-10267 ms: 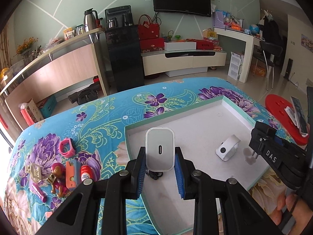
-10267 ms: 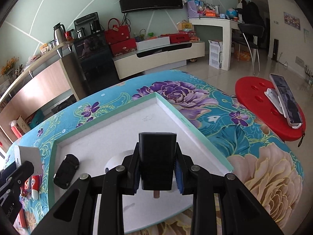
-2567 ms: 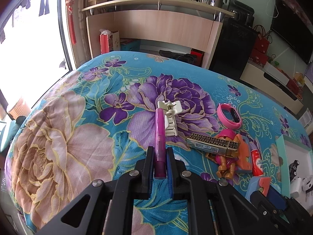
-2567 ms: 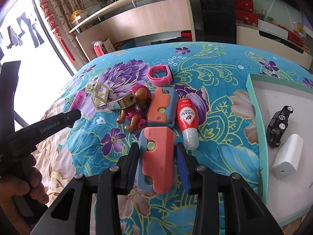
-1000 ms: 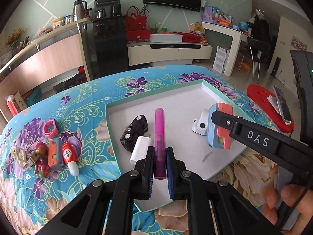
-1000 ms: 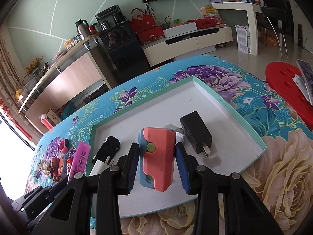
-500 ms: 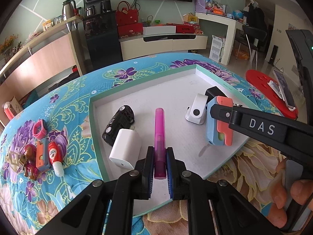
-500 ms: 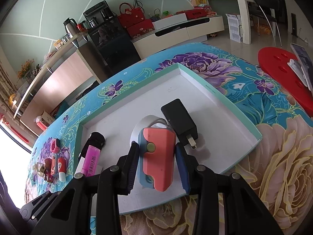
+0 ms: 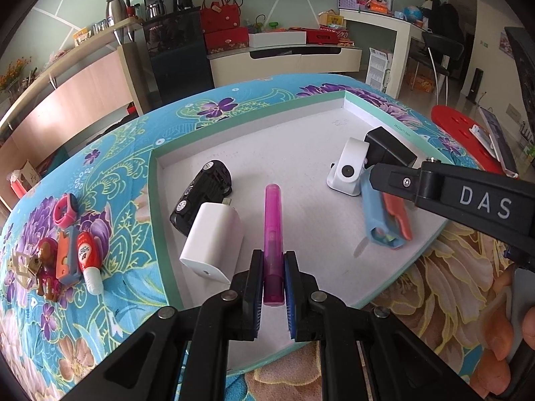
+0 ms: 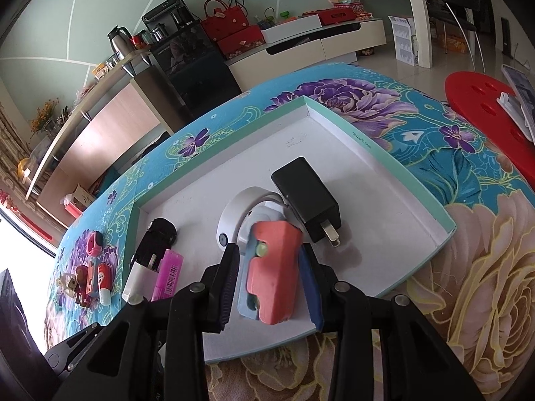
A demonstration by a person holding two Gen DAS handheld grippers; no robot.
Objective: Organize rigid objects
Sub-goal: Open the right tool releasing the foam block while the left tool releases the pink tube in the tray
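Cloth, far left: pink watch (image 9: 65, 210), figurine (image 9: 45, 260), red-capped tube (image 9: 89, 254) lying loose.
Tray (image 9: 254, 118): black toy car (image 9: 200, 197), white charger (image 9: 212, 242), white camera (image 9: 347, 170), black charger (image 9: 388, 152).
Left gripper (image 9: 273, 287): clamped tight on purple pen (image 9: 272, 227), above tray floor.
Right gripper (image 10: 271, 284): pinching coral-and-blue block (image 10: 272, 274), low over tray's near right part.

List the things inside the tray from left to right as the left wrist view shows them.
Black toy car → white charger → pink tube held in the left gripper → white camera-like gadget → blue-and-coral toy in the right gripper's jaws.
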